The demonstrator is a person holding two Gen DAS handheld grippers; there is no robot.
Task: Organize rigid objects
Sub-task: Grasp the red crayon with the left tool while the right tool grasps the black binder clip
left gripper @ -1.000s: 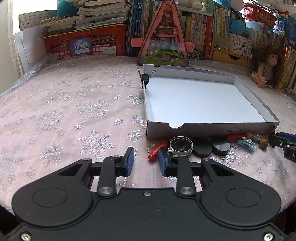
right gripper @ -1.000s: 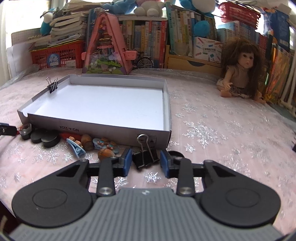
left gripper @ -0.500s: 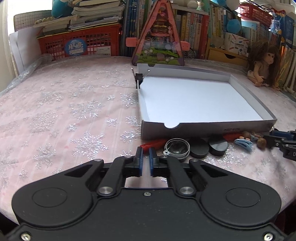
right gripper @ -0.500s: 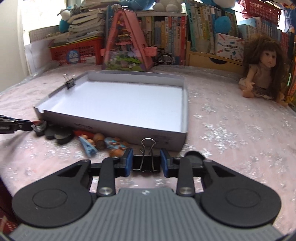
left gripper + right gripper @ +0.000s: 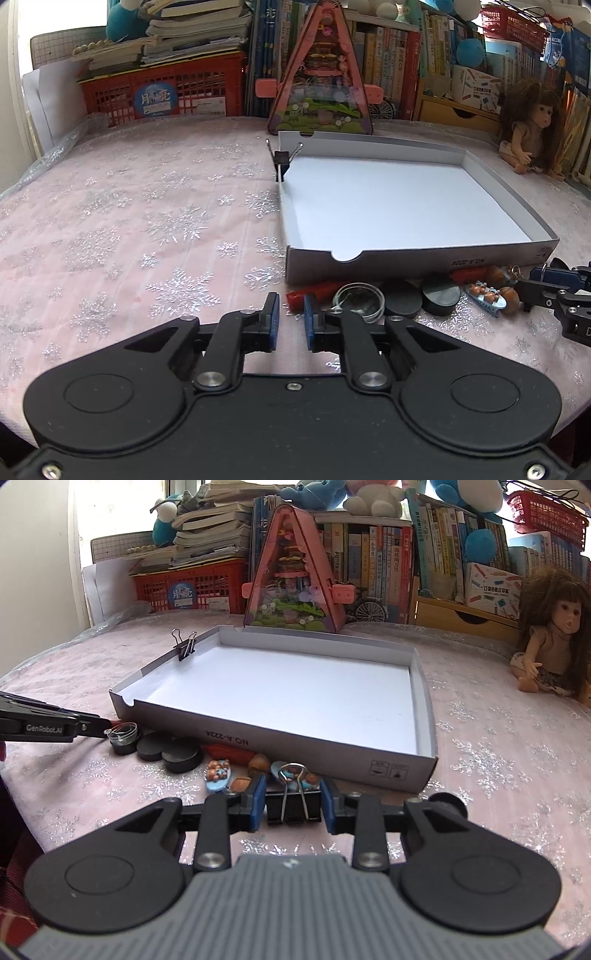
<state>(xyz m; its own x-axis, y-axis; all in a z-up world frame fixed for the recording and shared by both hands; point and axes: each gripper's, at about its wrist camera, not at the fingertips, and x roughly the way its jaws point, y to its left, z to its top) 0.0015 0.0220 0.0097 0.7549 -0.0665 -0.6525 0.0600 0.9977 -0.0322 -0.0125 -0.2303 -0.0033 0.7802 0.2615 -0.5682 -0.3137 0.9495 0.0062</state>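
Observation:
A shallow white cardboard box [image 5: 406, 254] [image 5: 295, 738] lies on the pink tablecloth, with one binder clip [image 5: 282, 158] [image 5: 184, 648] on its left wall. In front of it lie a red stick [image 5: 317, 290], a clear round lid [image 5: 358, 299], two black discs [image 5: 402, 302] [image 5: 183, 757], a blue hair clip [image 5: 484, 297] and brown nuts [image 5: 258, 764]. My left gripper [image 5: 290, 321] [image 5: 99, 731] is shut, its tips at the red stick's end; I cannot tell if they pinch it. My right gripper [image 5: 293, 805] [image 5: 535, 282] is shut on a black binder clip [image 5: 293, 806].
A doll [image 5: 532, 136] [image 5: 554, 638] sits at the back right. A pink triangular toy house [image 5: 321, 85] stands behind the box. A red basket [image 5: 166, 92] and shelves of books line the far edge. Bare tablecloth [image 5: 147, 221] stretches left of the box.
The left jaws went from open to shut near the red stick. The right pads closed onto the black binder clip, and the right view swung round toward the box.

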